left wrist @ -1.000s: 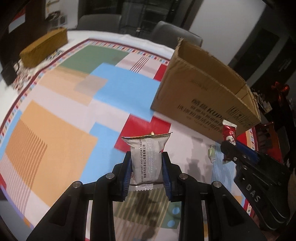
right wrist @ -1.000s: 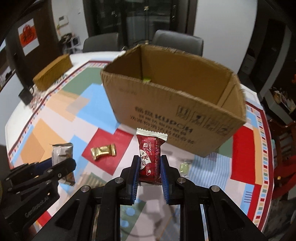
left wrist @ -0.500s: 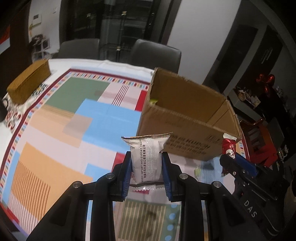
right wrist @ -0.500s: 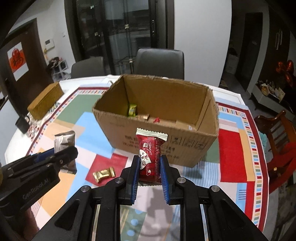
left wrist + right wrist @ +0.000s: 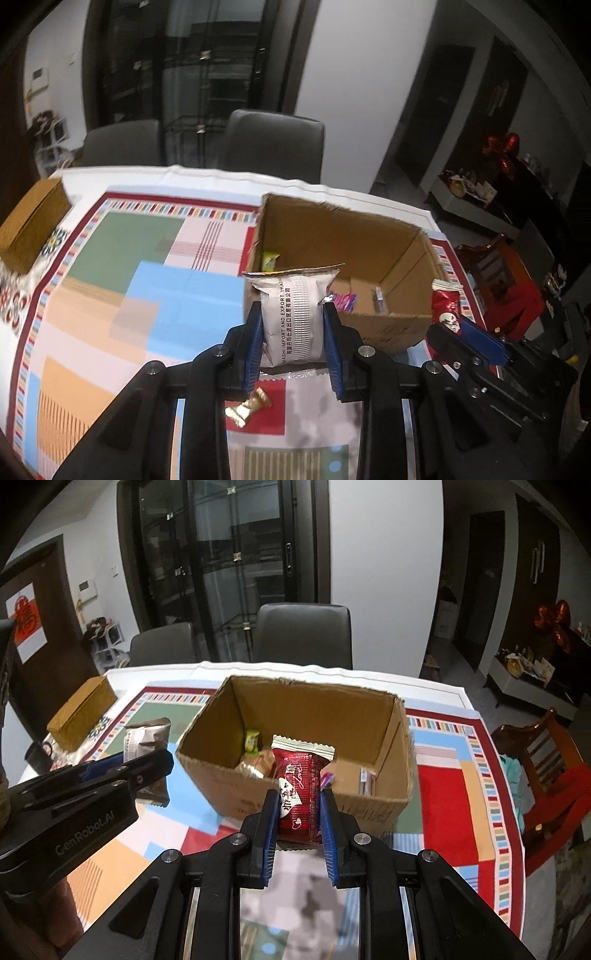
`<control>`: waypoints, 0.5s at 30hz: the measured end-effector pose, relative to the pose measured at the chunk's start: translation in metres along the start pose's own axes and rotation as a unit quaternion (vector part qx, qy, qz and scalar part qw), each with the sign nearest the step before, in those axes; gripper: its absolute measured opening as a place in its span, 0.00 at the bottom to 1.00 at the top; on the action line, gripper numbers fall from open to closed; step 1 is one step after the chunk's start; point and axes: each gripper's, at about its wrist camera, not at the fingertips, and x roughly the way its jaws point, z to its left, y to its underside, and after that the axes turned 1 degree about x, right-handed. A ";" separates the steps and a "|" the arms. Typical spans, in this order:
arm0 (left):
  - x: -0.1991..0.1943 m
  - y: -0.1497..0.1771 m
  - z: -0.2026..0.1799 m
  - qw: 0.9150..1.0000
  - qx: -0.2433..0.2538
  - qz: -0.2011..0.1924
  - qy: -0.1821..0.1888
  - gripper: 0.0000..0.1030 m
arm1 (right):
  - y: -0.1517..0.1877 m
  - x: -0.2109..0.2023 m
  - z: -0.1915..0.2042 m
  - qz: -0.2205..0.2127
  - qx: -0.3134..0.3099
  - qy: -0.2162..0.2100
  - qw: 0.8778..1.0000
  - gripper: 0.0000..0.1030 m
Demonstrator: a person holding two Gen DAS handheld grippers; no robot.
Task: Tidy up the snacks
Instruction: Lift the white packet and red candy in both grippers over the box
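My left gripper (image 5: 293, 321) is shut on a silver snack packet (image 5: 293, 314), held upright above the table in front of the open cardboard box (image 5: 369, 328). In the right wrist view the same left gripper (image 5: 147, 764) and silver packet (image 5: 146, 738) hang left of the box. My right gripper (image 5: 299, 805) is shut on a red snack packet (image 5: 301, 790), raised just before the box's near wall (image 5: 251, 797). The left wrist view shows that red packet (image 5: 445, 306) at the box's right corner. Several small snacks lie inside the box, among them a yellow-green one (image 5: 252, 741). A gold-wrapped candy (image 5: 249, 406) lies on the tablecloth below my left gripper.
The round table wears a patchwork tablecloth (image 5: 129, 280). A brown oblong box (image 5: 83, 712) sits at its far left edge, with a dark mug (image 5: 37, 755) near it. Two grey chairs (image 5: 303, 635) stand behind the table, a wooden chair (image 5: 543, 775) to the right.
Both grippers have risen with their packets and tipped forward, so the inside of the box now shows. The gold candy now appears below my left gripper.
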 end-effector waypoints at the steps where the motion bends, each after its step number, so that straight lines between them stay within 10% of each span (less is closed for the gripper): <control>1: 0.001 -0.004 -0.002 1.000 0.008 -0.003 0.001 0.30 | -0.001 0.001 -0.002 -0.001 0.002 0.001 1.000 0.22; 15: 0.028 -0.039 -0.019 0.998 0.063 -0.008 0.019 0.30 | -0.029 0.023 -0.021 -0.006 0.026 0.033 0.999 0.22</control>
